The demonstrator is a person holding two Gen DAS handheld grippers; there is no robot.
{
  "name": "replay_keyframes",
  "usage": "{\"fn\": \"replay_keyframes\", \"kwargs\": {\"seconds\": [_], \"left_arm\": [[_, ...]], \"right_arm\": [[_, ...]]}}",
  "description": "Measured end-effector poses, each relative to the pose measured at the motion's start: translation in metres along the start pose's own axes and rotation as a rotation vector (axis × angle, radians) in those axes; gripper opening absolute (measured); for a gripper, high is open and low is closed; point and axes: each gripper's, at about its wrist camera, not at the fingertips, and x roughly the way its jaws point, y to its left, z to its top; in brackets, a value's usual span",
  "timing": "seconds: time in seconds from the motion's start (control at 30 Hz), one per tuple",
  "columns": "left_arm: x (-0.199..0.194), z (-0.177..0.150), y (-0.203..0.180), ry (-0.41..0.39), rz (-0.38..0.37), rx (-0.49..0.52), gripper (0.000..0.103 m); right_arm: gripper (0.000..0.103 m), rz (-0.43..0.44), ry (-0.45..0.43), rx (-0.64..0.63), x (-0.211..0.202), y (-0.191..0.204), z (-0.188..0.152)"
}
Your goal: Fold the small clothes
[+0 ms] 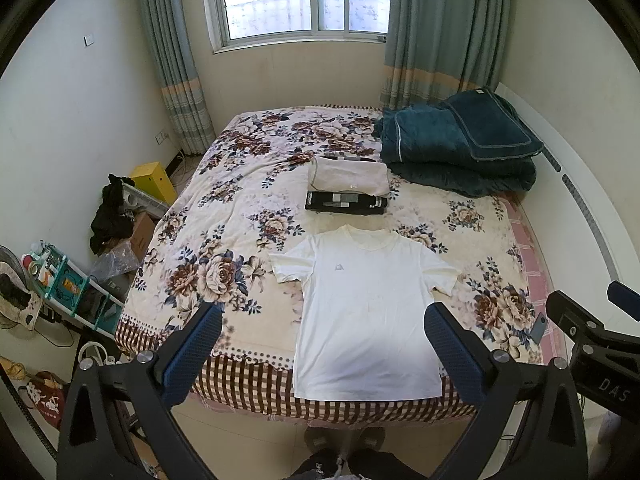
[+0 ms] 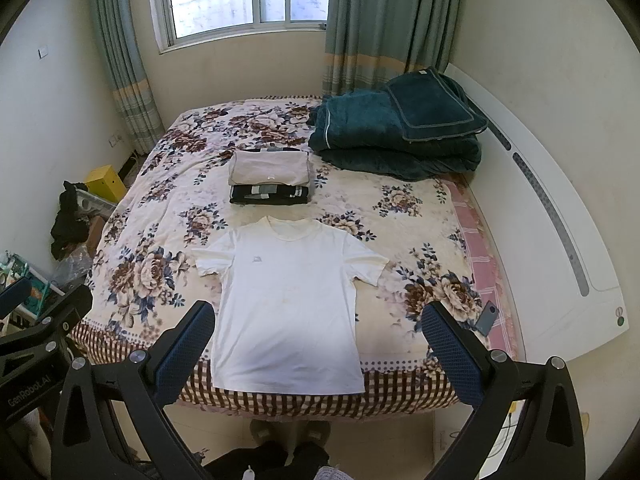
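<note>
A white T-shirt (image 1: 366,312) lies flat, face up, on the floral bedspread (image 1: 224,216), its hem at the near bed edge and collar away from me. It also shows in the right wrist view (image 2: 286,304). My left gripper (image 1: 322,320) is open and empty, held above the near bed edge, fingers either side of the shirt's lower half. My right gripper (image 2: 318,318) is open and empty at the same height, a little to the right. Behind the shirt sits a folded stack, a beige garment (image 1: 348,178) on a black one (image 1: 346,203).
A folded dark teal quilt (image 1: 460,148) lies at the bed's far right by the white headboard (image 2: 552,216). A phone (image 2: 487,318) lies near the right bed edge. Boxes, a shelf (image 1: 60,284) and clutter fill the floor on the left. My feet show below the bed edge.
</note>
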Motion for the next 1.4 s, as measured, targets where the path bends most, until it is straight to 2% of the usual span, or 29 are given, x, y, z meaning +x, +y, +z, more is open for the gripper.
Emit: {"fn": "replay_keyframes", "kwargs": {"seconds": [0.03, 0.17, 0.27, 0.4, 0.47, 0.53, 0.57, 0.67, 0.7, 0.83, 0.93, 1.0, 1.03, 1.07, 1.1, 1.17, 1.27, 1.3, 1.37, 1.4], "left_arm": [[0.0, -0.002, 0.001, 0.001, -0.003, 0.001, 0.103], [0.0, -0.002, 0.001, 0.0, -0.002, 0.0, 0.103], [0.0, -0.002, 0.0, 0.0, -0.004, 0.0, 0.103], [0.002, -0.001, 0.0, 0.001, -0.004, 0.003, 0.103], [0.004, -0.001, -0.001, -0.015, 0.012, 0.001, 0.103], [0.015, 0.005, 0.0, -0.035, 0.04, -0.001, 0.103], [0.025, 0.007, 0.001, -0.055, 0.053, -0.002, 0.103], [0.066, 0.013, -0.001, -0.083, 0.104, -0.004, 0.103], [0.082, 0.014, -0.001, -0.075, 0.115, -0.003, 0.103], [0.156, 0.01, -0.005, -0.024, 0.126, -0.019, 0.103], [0.22, 0.002, -0.018, 0.042, 0.136, -0.029, 0.103], [0.266, -0.003, -0.029, 0.076, 0.161, -0.035, 0.103], [0.294, -0.005, -0.038, 0.1, 0.183, -0.033, 0.103], [0.311, -0.007, -0.039, 0.112, 0.194, -0.03, 0.103], [0.331, -0.011, -0.042, 0.129, 0.217, -0.029, 0.103], [0.372, -0.021, -0.047, 0.163, 0.229, -0.045, 0.103], [0.442, -0.04, -0.047, 0.257, 0.251, -0.079, 0.103], [0.46, -0.046, -0.046, 0.281, 0.255, -0.089, 0.103], [0.495, -0.061, -0.044, 0.324, 0.267, -0.11, 0.103], [0.51, -0.068, -0.043, 0.344, 0.274, -0.12, 0.103]], "right_arm": [[0.103, 0.001, 0.0, -0.001, -0.002, 0.0, 0.008], [0.103, -0.002, -0.001, 0.001, 0.0, 0.001, -0.001], [0.103, -0.003, 0.001, 0.003, -0.004, 0.001, 0.01], [0.103, -0.003, 0.001, 0.008, -0.002, 0.005, 0.009], [0.103, -0.008, 0.004, 0.027, 0.001, 0.004, 0.021], [0.103, -0.014, 0.007, 0.046, 0.009, 0.004, 0.023], [0.103, -0.011, 0.003, 0.054, 0.018, 0.009, 0.008], [0.103, -0.033, 0.013, 0.106, 0.06, -0.008, 0.012], [0.103, -0.04, 0.019, 0.12, 0.076, -0.013, -0.002], [0.103, -0.085, 0.095, 0.226, 0.168, -0.066, -0.02], [0.103, -0.096, 0.191, 0.309, 0.261, -0.116, -0.035], [0.099, -0.085, 0.247, 0.371, 0.318, -0.146, -0.05], [0.091, -0.07, 0.285, 0.409, 0.354, -0.164, -0.054], [0.078, -0.054, 0.319, 0.45, 0.391, -0.181, -0.059], [0.073, -0.044, 0.336, 0.476, 0.417, -0.194, -0.066], [0.071, 0.004, 0.379, 0.56, 0.494, -0.228, -0.077], [0.071, 0.061, 0.42, 0.664, 0.58, -0.259, -0.094], [0.071, 0.101, 0.44, 0.734, 0.621, -0.274, -0.106], [0.071, 0.121, 0.472, 0.82, 0.667, -0.285, -0.121], [0.071, 0.152, 0.491, 0.897, 0.703, -0.296, -0.136]]}}
